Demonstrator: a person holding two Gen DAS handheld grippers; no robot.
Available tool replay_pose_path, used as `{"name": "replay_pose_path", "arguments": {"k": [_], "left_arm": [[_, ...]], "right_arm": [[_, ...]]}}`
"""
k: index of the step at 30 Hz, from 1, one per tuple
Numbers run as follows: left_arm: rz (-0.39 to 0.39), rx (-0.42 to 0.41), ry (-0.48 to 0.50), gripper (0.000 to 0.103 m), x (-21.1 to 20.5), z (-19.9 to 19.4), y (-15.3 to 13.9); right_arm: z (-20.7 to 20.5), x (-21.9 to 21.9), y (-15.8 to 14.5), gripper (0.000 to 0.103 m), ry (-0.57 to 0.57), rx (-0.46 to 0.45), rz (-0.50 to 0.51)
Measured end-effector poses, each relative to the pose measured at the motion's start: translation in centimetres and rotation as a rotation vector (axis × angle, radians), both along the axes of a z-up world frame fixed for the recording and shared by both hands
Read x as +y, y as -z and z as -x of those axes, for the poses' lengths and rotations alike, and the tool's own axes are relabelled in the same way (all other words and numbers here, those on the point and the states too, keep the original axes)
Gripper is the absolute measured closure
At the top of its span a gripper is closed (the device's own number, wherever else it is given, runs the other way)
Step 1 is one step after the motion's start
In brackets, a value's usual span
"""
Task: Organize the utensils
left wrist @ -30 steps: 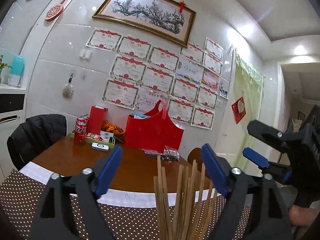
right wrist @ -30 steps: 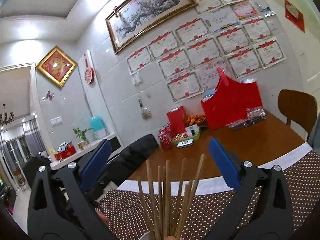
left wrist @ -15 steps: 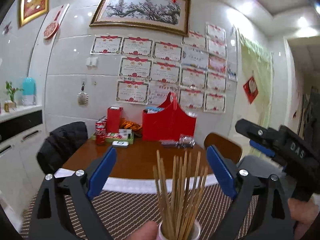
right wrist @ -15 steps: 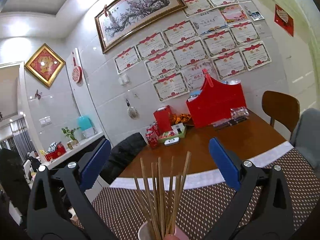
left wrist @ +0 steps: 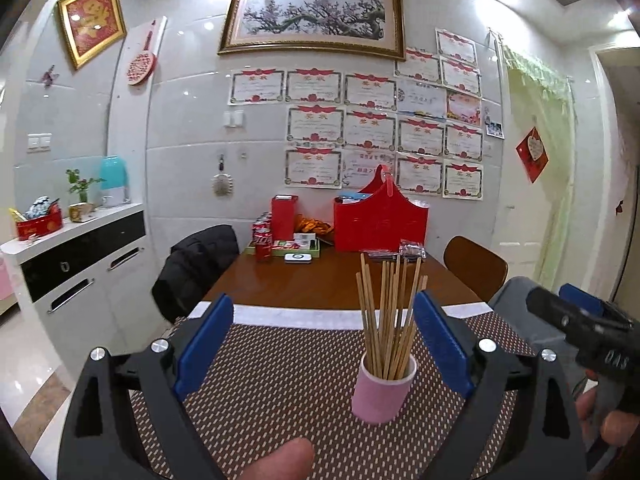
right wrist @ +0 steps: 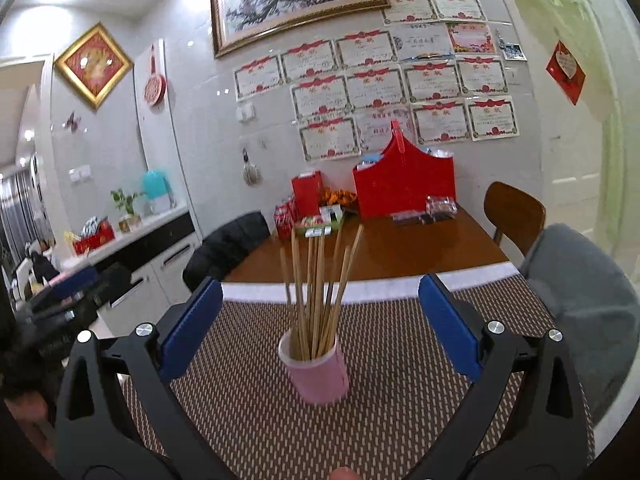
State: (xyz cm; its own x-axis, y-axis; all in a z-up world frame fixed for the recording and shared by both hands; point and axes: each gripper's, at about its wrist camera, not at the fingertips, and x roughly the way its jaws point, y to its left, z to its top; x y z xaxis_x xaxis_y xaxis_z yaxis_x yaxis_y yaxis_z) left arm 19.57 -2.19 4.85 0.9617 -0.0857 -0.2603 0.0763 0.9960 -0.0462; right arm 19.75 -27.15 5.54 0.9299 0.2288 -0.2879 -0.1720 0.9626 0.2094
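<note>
Tiled wall hung with certificates, brown table (left wrist: 320, 280) under a dotted placemat (left wrist: 288, 380). Left gripper (left wrist: 322, 344) and right gripper (right wrist: 320, 324) both spread wide, empty — touching nothing. Pink cup (left wrist: 382, 388) stands on the placemat, wooden chopsticks (left wrist: 390, 316) upright inside, tips fanning upward.

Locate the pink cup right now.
The pink cup stands upright on the dotted placemat, chopsticks inside, right of centre in the left wrist view.

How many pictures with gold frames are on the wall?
2. The big blossom painting hangs above the certificates; the smaller red picture hangs tilted, further left. Others may hang out of view.
</note>
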Motion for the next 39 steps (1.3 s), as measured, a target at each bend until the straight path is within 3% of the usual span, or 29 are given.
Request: {"name": "replay_pose_path", "arguments": {"k": [8, 16, 29, 39], "left_arm": [[0.000, 0.020, -0.035, 0.013, 0.9, 6.1, 0.6], [-0.060, -0.003, -0.075, 0.013, 0.1, 10.1, 1.0], [-0.065, 0.022, -0.101, 0.013, 0.2, 11.4, 2.8], [0.004, 0.017, -0.043, 0.013, 0.3, 11.6, 3.4]], "right_arm": [[5.8, 1.9, 0.7, 0.006, 0.006, 0.031, 0.036], [9.6, 4.0, 1.3, 0.006, 0.040, 0.010, 0.124], [10.3, 4.5, 2.4, 0.006, 0.059, 0.032, 0.137], [10.4, 4.5, 2.5, 0.006, 0.065, 0.037, 0.133]]}}
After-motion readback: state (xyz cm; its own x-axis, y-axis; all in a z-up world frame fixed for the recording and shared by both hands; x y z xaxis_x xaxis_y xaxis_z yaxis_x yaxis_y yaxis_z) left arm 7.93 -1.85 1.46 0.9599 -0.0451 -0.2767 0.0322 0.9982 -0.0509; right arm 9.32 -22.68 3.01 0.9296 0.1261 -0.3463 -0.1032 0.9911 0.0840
